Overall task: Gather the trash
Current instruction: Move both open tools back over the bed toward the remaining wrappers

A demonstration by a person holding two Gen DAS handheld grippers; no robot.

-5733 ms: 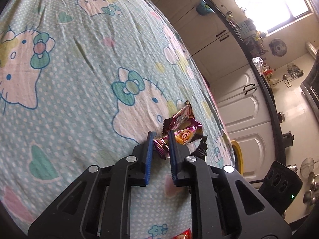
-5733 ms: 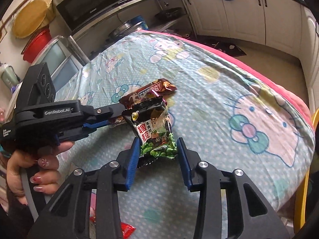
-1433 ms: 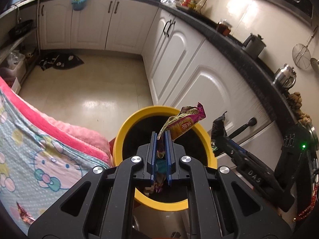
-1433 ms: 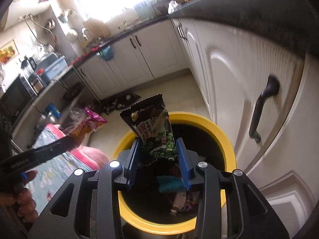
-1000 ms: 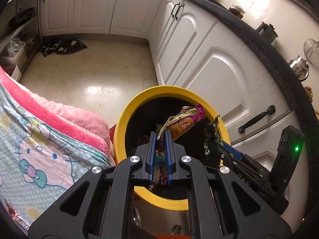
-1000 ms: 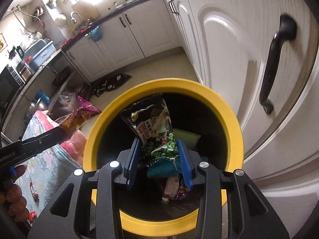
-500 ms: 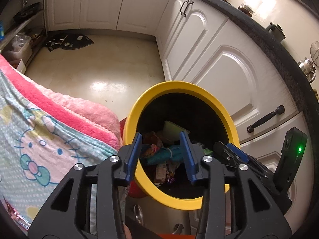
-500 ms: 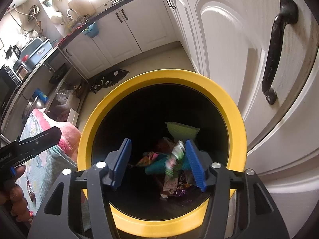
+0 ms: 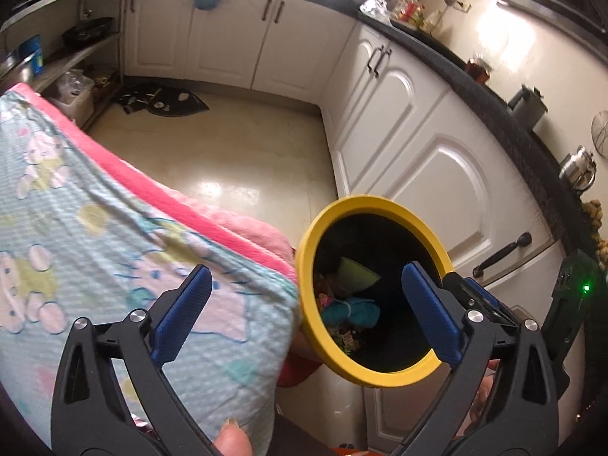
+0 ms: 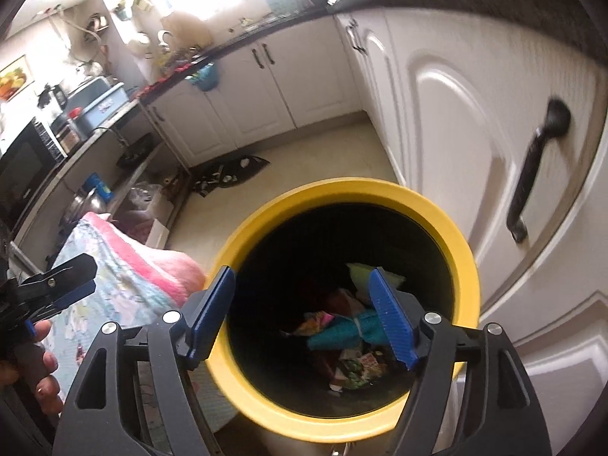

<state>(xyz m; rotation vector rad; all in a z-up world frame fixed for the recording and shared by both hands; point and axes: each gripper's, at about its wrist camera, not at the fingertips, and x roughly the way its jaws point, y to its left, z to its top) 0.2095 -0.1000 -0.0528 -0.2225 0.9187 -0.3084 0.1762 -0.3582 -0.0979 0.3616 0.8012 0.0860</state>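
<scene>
A yellow-rimmed trash bin (image 9: pixel 344 205) (image 10: pixel 342 188) stands on the floor between the bed and the cabinets. Several wrappers (image 10: pixel 344 336) (image 9: pixel 347 313) lie at its dark bottom. My left gripper (image 9: pixel 304 285) is wide open and empty, spanning the bed edge and the bin's rim. My right gripper (image 10: pixel 302 288) is wide open and empty, held above the bin's mouth. The left gripper also shows at the left edge of the right wrist view (image 10: pixel 64 281).
The bed with a cartoon-cat sheet (image 9: pixel 76 235) and pink blanket edge (image 9: pixel 197 209) lies left of the bin. White cabinet doors (image 10: pixel 456 152) with a black handle (image 10: pixel 532 174) stand close on the right. Beige floor (image 9: pixel 228 140) and a dark mat (image 9: pixel 163 100) lie beyond.
Both grippers have opened and dropped their snack packets into the bin. The left gripper has opened wider and drawn back toward the bed. The right has lifted slightly.
</scene>
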